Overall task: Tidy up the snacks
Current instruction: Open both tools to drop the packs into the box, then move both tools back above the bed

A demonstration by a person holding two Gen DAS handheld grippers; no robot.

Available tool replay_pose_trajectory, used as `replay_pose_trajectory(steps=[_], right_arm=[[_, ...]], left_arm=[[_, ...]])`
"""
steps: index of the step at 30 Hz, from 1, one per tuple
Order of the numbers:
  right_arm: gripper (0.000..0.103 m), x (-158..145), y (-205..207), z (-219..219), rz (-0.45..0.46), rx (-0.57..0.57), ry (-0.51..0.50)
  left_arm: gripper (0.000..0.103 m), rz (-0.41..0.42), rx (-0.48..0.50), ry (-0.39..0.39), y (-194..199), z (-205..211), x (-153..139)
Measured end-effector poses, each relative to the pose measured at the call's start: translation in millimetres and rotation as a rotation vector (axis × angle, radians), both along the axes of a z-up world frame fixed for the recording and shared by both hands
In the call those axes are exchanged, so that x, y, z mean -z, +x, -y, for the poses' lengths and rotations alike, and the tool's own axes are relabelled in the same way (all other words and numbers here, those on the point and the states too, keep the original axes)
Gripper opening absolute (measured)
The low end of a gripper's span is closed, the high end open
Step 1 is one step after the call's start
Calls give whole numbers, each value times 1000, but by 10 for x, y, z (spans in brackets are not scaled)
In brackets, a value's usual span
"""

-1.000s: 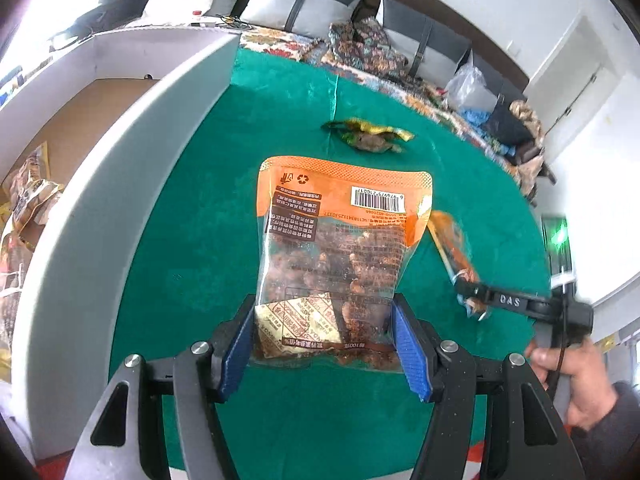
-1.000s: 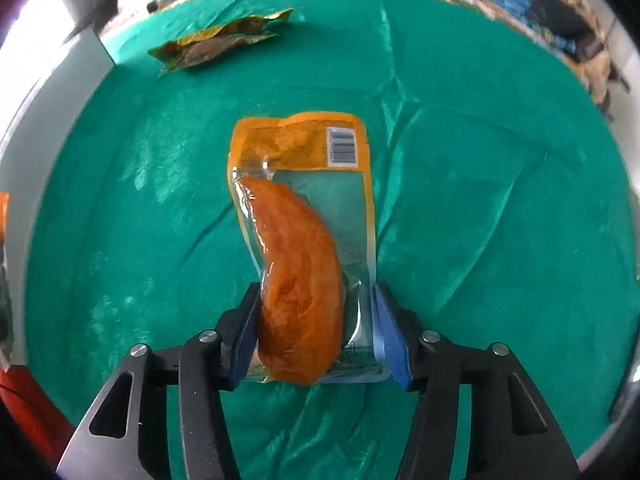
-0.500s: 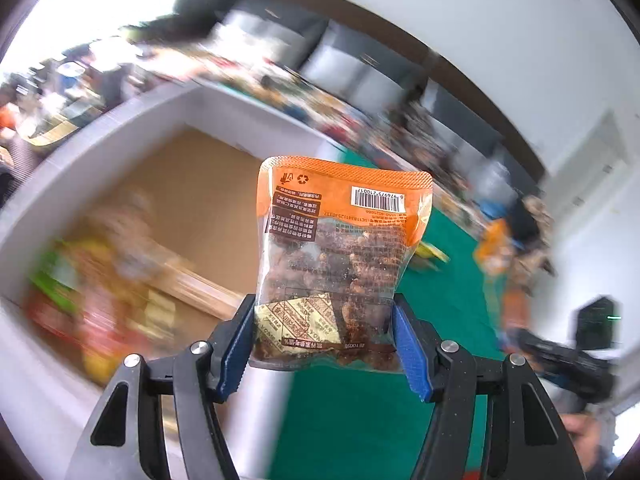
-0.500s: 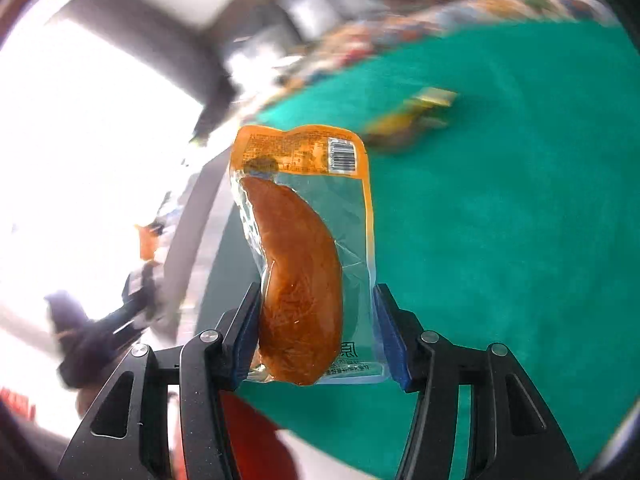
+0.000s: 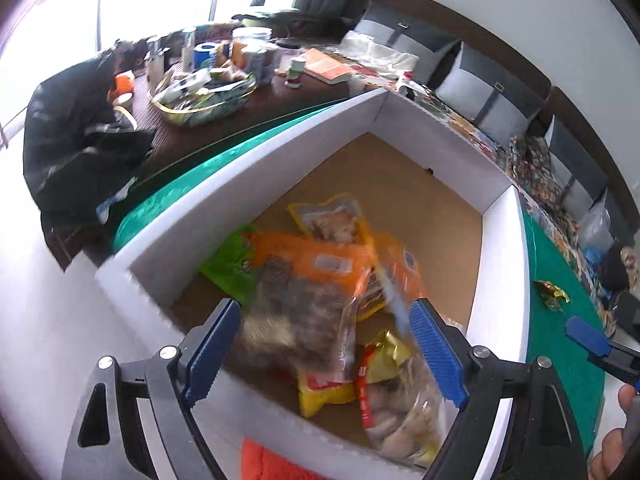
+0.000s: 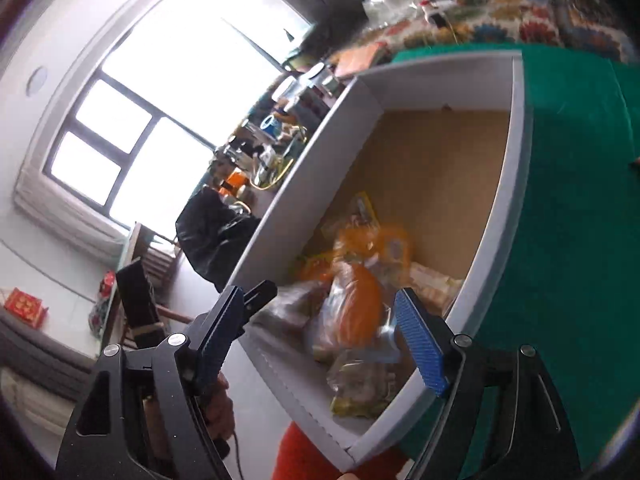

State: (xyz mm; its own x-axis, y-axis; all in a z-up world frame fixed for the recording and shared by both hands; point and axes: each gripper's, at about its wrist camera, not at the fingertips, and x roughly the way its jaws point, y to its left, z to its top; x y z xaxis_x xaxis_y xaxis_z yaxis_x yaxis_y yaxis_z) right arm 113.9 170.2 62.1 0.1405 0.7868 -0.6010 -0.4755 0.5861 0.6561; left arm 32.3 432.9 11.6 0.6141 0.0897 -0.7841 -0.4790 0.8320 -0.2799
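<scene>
Snacks are dropping free: orange nut pouch (image 5: 304,280) below my left gripper (image 5: 324,344), sausage pack (image 6: 356,308) below my right gripper (image 6: 320,332), jaws just opened wide over the white box (image 5: 248,168), so I'd hold clear until both settle.

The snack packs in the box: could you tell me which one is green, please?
The green pack lies at the left of the pile in the box, partly under the orange nut bag; the others are orange, yellow or clear.
</scene>
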Motion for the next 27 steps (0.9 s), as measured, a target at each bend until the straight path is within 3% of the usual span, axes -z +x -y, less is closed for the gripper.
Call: replay_pose_trajectory(steps=[3, 6, 9, 13, 16, 21, 25, 27], right_arm=[[81, 3, 12, 255, 22, 32, 41], [81, 49, 219, 743, 130, 104, -50], [81, 404, 259, 1423, 270, 216, -286], [81, 1053, 259, 2403, 287, 328, -548], [81, 1343, 135, 3202, 304, 435, -658], [81, 1508, -69, 4077, 304, 580, -711], [81, 1491, -138, 4455, 278, 650, -691], [81, 1440, -91, 4445, 274, 670, -681]], left_arm=[[86, 4, 19, 12, -60, 105, -30], [87, 25, 83, 29, -15, 452, -152], [97, 67, 186, 31, 83, 969, -306], [100, 108, 323, 38, 246, 1696, -437], [100, 114, 408, 50, 402, 2246, -449], [100, 70, 471, 108, 659, 2931, -329], [100, 43, 492, 165, 738, 3212, -244], [100, 28, 501, 189, 779, 3309, -216]])
